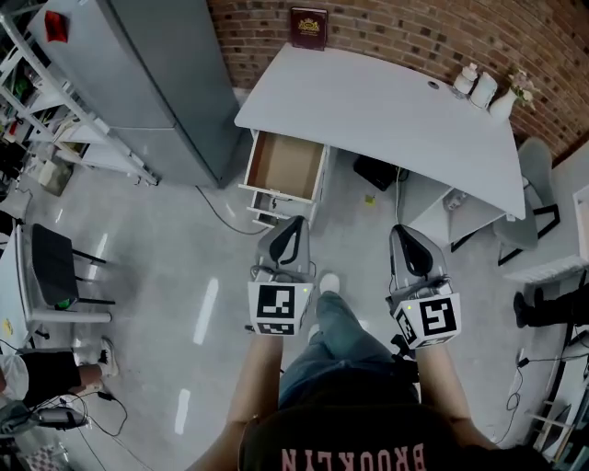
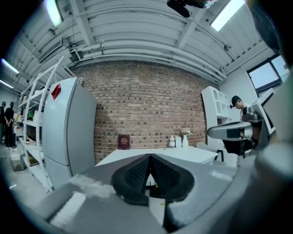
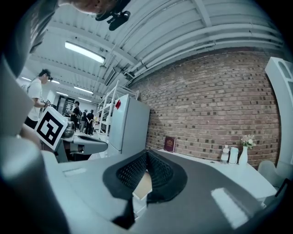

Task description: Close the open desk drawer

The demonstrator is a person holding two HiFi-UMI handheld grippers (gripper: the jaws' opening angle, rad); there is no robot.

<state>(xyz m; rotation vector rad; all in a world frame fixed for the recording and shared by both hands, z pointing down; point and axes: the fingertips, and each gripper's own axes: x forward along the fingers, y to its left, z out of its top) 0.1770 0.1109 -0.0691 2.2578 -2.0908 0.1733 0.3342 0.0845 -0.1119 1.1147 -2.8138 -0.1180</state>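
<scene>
A white desk (image 1: 386, 101) stands against a brick wall. Its top drawer (image 1: 284, 166) at the left end is pulled out, showing an empty brown inside. A lower drawer front (image 1: 269, 210) also juts out a little. My left gripper (image 1: 293, 227) is shut and empty, a short way in front of the drawer unit. My right gripper (image 1: 402, 234) is shut and empty too, in front of the desk's open knee space. In the left gripper view the jaws (image 2: 149, 157) meet at the tips, with the desk (image 2: 137, 156) beyond. The right gripper (image 3: 146, 153) shows the drawer (image 3: 143, 185) through its lower gap.
A grey refrigerator (image 1: 147, 83) stands left of the desk. On the desk are a dark red book (image 1: 308, 26), bottles and a vase (image 1: 483, 90). A black chair (image 1: 55, 267) is at the left and a grey chair (image 1: 538, 175) at the right. Cables lie on the floor.
</scene>
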